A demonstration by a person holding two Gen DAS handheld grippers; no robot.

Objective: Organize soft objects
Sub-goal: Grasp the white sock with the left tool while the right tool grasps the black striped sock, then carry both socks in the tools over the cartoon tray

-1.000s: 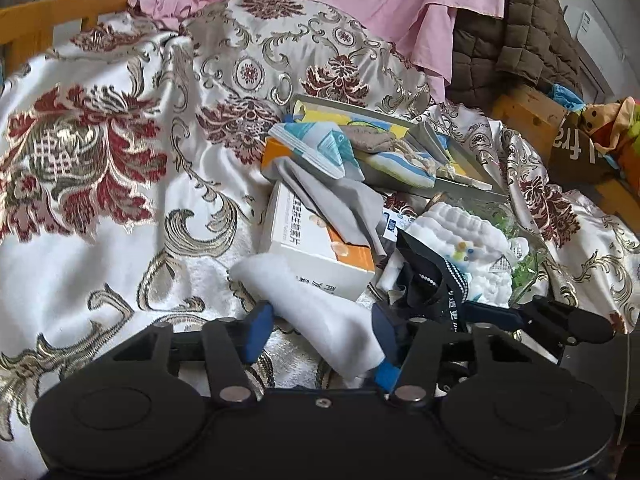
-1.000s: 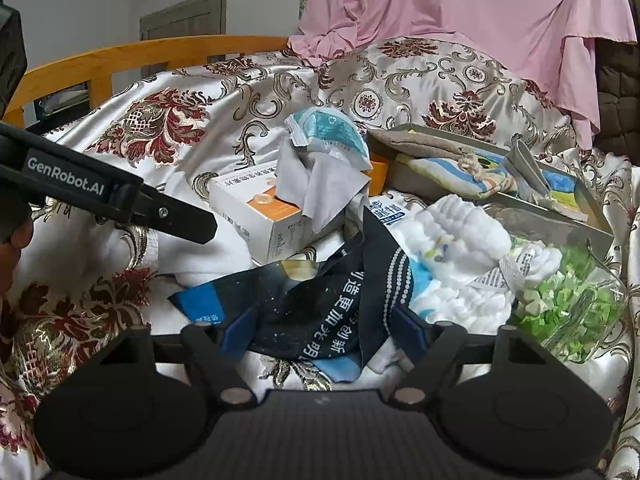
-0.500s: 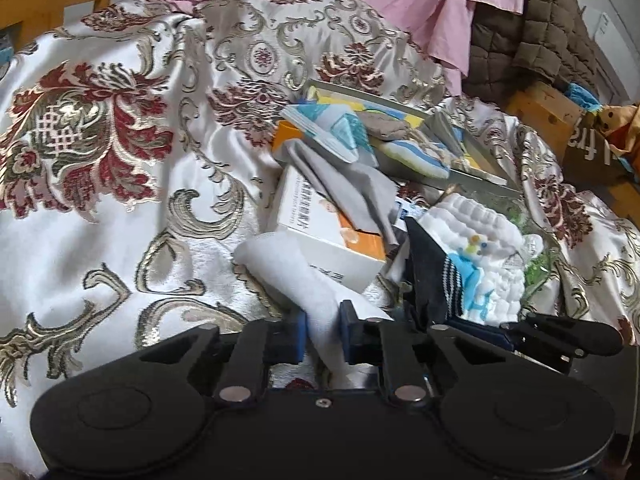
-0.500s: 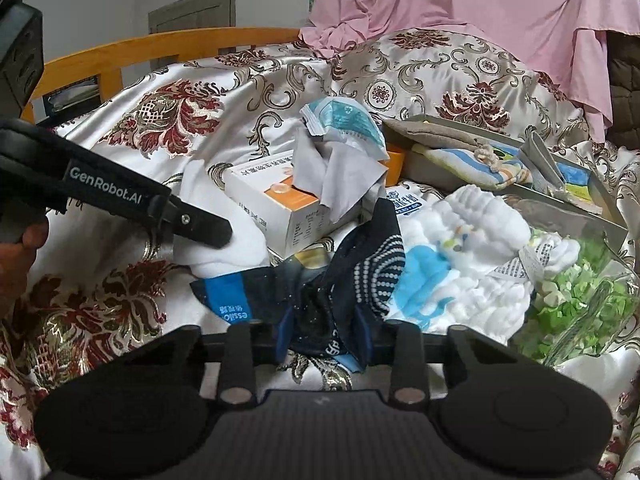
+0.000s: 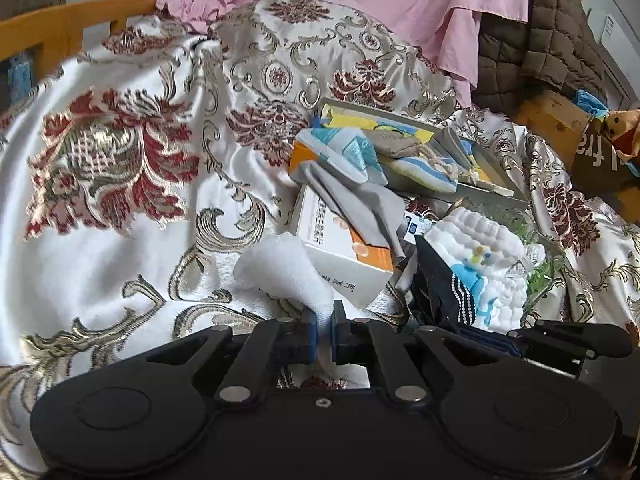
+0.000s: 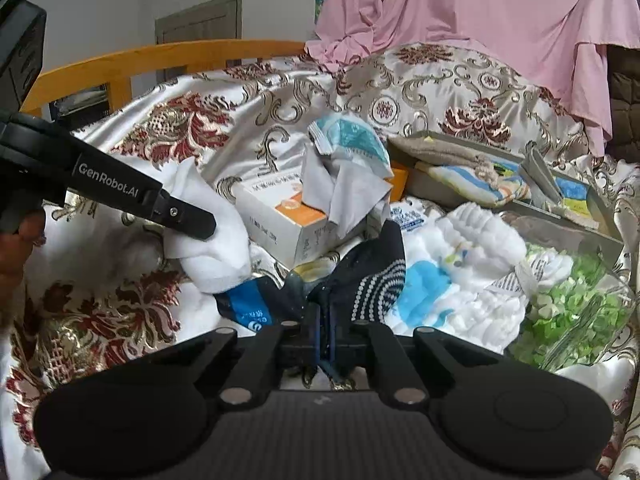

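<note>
My left gripper (image 5: 324, 330) is shut on a white sock (image 5: 286, 272) and lifts it off the patterned bedspread (image 5: 120, 184). In the right wrist view the same sock (image 6: 218, 236) hangs from the left gripper (image 6: 192, 220). My right gripper (image 6: 325, 340) is shut on a dark navy sock with white dots (image 6: 372, 280); it also shows in the left wrist view (image 5: 444, 292). A grey cloth (image 6: 340, 192) drapes over a white and orange box (image 6: 280, 216). A white quilted cloth with blue print (image 6: 460, 268) lies to the right.
A shallow tray (image 6: 600, 232) at the back right holds folded cloths and booklets. A clear bag of green pieces (image 6: 576, 312) lies at the right. A pink sheet (image 6: 480, 20) hangs behind, with a wooden bed rail (image 6: 140, 60) at the left.
Both grippers have closed: the left on the white sock, the right on the navy sock. Both socks are now bunched and lifted slightly.
</note>
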